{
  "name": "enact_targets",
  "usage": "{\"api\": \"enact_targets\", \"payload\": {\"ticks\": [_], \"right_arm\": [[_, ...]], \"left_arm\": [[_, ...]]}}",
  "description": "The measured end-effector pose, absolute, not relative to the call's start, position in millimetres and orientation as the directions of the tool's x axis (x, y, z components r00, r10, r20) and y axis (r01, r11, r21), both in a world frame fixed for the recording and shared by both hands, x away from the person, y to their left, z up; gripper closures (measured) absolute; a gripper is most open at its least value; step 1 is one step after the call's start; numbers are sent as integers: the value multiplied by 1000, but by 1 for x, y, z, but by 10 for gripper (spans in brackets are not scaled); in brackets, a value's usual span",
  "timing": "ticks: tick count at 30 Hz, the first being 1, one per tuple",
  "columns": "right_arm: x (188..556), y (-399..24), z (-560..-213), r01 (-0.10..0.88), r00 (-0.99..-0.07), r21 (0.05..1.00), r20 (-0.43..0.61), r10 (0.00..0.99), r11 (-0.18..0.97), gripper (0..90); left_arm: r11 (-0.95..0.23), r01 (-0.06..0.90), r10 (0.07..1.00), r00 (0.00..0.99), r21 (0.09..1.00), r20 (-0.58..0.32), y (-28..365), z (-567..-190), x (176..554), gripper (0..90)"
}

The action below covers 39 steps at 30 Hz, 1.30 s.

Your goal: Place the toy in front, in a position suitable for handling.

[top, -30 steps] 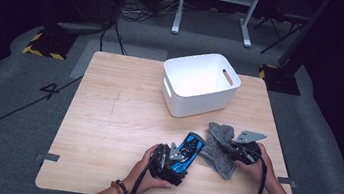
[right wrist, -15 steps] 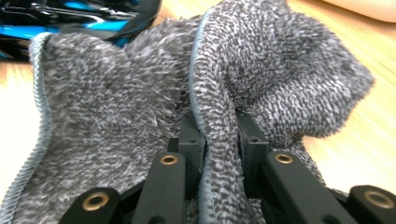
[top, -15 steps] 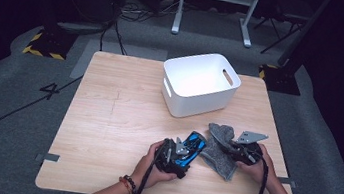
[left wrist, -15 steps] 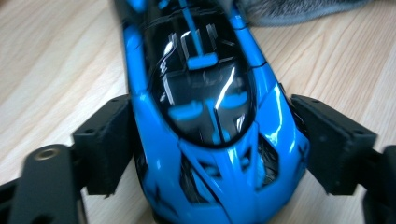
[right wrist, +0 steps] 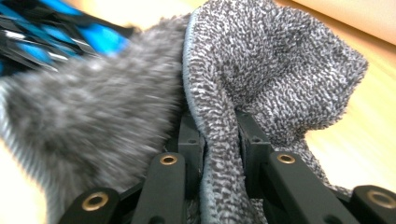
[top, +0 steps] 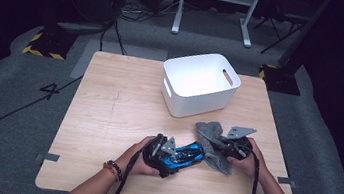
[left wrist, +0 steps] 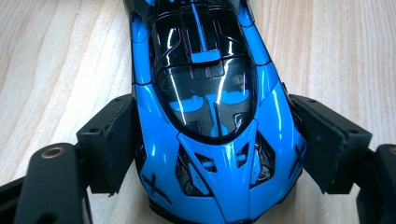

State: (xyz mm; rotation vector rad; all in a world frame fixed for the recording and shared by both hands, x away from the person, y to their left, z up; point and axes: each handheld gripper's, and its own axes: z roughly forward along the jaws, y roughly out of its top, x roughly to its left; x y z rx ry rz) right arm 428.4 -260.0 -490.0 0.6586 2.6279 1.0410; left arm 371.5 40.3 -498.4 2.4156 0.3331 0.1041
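- Blue-and-black toy car (left wrist: 212, 116) lying on the wooden worktop (top: 106, 118) near its front edge, nose toward the left gripper (top: 165, 152).
- Left gripper's fingers (left wrist: 109, 144) flank the car's sides; they have just been closing, the car between them, and look to be touching its flanks, probably to steady it for wiping.
- Right gripper (top: 234, 146), fingers closed on a fold of the grey terry cloth (right wrist: 261, 79), holds the cloth just beside the car's far end.
- Cloth (top: 212, 142) drapes between car and right hand, ready to rub the bodywork.
- White bin (top: 199, 83) stands behind, toward the back right corner, well apart.
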Motion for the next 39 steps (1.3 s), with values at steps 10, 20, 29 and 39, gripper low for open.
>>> {"api": "enact_targets", "payload": {"ticks": [10,20,29,39], "right_arm": [[412,-243,-491,246,-935,693,-16,355,678,781],[384,-250,-489,176,-972,674,2,237,718,777],[395,-248,-490,227,-929,673,-69,364,705,775],[427,-230,-493,298,-894,705,-30,447,644,772]], "left_arm": [[-708,270,340,940,652,-19,51,-498,375,257],[-716,276,350,937,641,-12,54,-496,379,259],[-738,238,299,954,632,-11,61,-496,384,260],[-744,212,258,966,633,-20,71,-496,379,260]]}}
